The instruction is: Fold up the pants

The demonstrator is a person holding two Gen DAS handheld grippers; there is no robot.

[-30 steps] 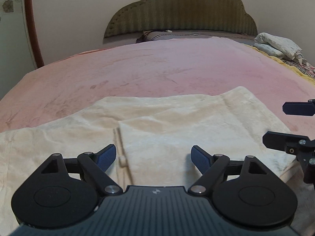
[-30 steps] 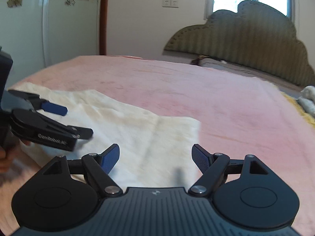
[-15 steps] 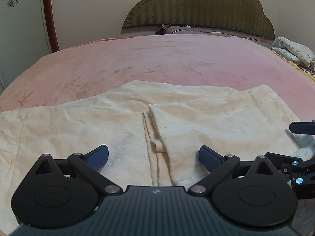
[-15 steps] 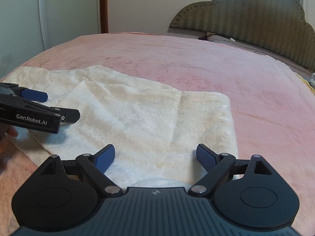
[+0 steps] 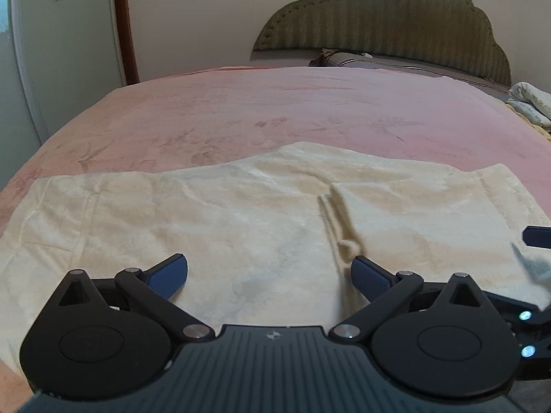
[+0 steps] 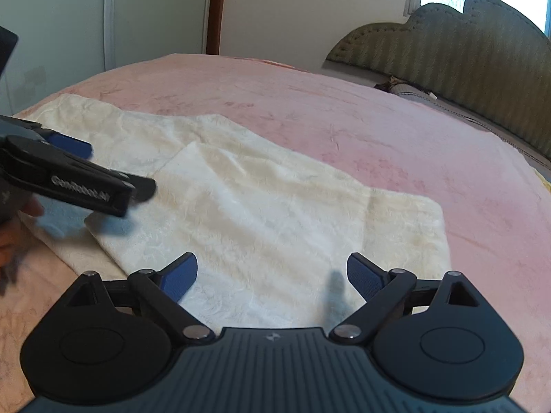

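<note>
Lying flat on the pink blanket (image 5: 310,110), the cream pants (image 5: 241,213) spread out just past your fingers, one end folded over the middle. Your left gripper (image 5: 269,273) is spread wide with only cloth below it, gripping nothing. Your right gripper (image 6: 272,273) has just been opening and hangs over the folded end, gripping nothing too.

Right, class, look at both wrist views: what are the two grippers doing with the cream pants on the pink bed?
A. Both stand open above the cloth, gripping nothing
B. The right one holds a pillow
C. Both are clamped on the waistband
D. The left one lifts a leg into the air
A: the left gripper and right gripper both show wide jaws with nothing pinched, and the pants lie flat on the bed.
</note>
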